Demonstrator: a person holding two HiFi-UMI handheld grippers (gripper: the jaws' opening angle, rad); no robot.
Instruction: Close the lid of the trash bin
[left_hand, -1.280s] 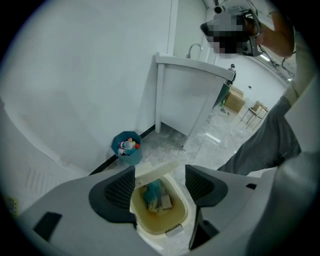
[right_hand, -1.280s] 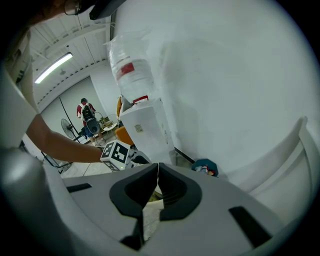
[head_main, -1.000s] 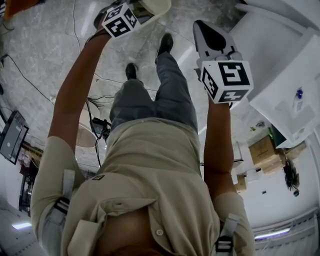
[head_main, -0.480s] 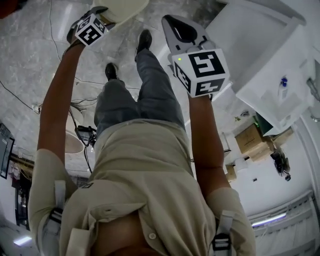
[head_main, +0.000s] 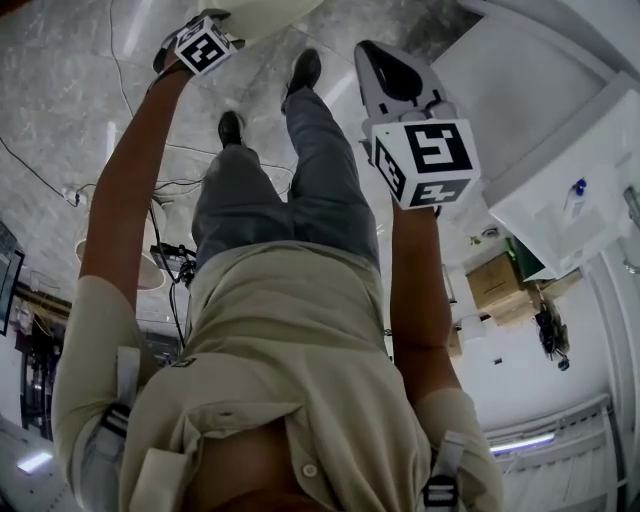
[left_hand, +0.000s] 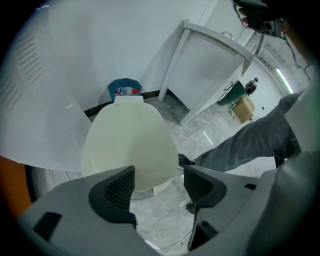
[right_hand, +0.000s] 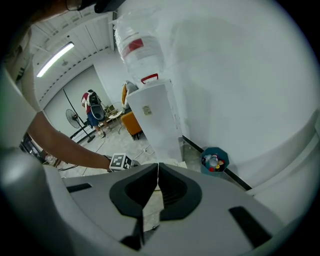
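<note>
Left tongs (left_hand: 159, 176), jaws wide after easing inward slightly and gripping nothing, hover above the cream trash bin (left_hand: 127, 142). The bin stands on marble floor (left_hand: 165, 220) against a curved white wall (left_hand: 100, 45), with open floor to its right. Right tongs (right_hand: 157, 167) are pressed together, empty. A water bottle's red label (right_hand: 136, 47) is unreadable.
</note>
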